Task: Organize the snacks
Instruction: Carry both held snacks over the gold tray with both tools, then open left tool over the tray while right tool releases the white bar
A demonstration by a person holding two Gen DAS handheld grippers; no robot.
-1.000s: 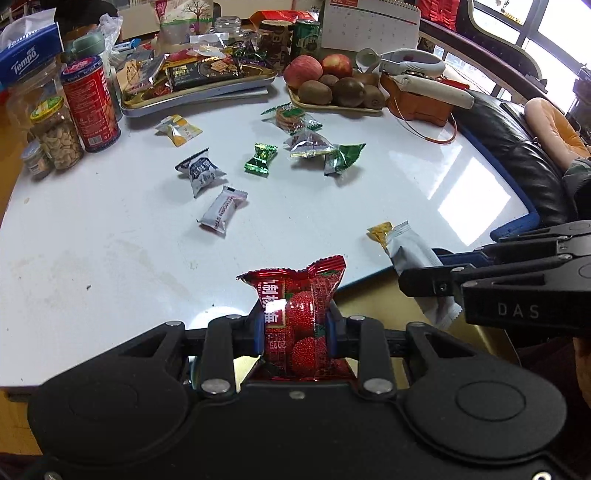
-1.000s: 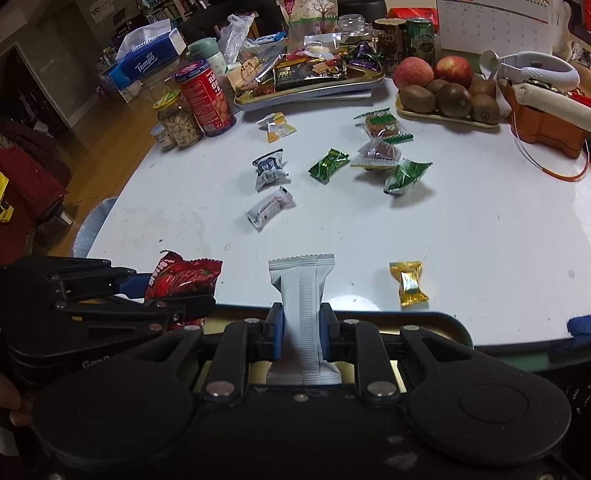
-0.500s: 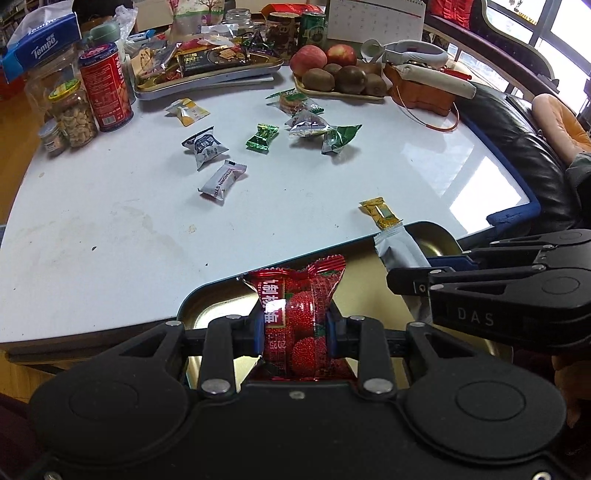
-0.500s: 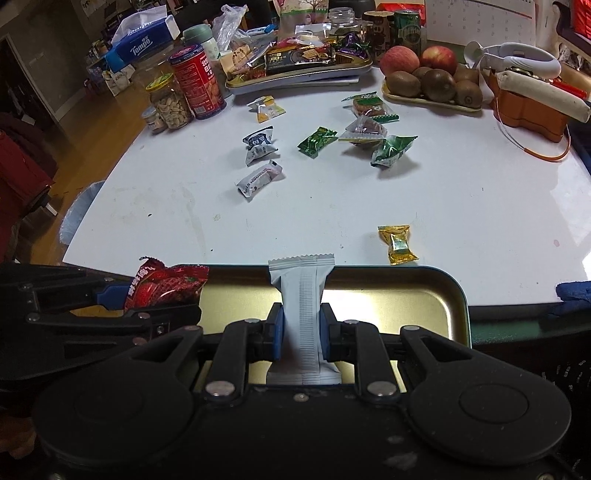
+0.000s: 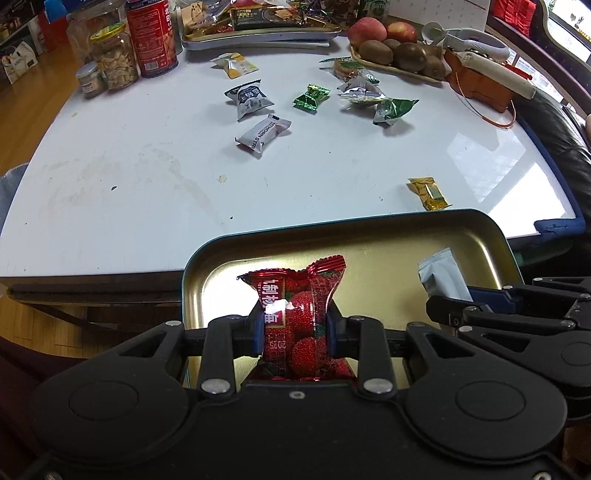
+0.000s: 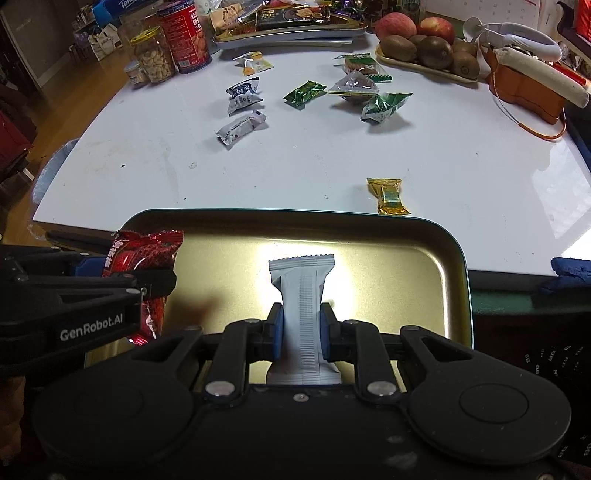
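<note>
Both hovering over the gold tray (image 6: pixel 458 280) at the bench's near edge, left hand-held gripper (image 5: pixel 295 328) clamped on the red snack (image 5: pixel 299 314), right hand-held gripper (image 6: pixel 301 328) pinching the grey bar (image 6: pixel 301 295), presumably for dropping in.

"GenRobot.AI" in white on side of left gripper (image 6: pixel 122 291). "2025" plus Chinese chars on red snack pack (image 5: pixel 295 317). Partial "Te…" on blue tissue box (image 6: pixel 110 7) at far table edge.

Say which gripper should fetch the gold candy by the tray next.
Right, probably: the gold candy lies just past the tray rim on the right gripper side; both grippers hold snacks.
</note>
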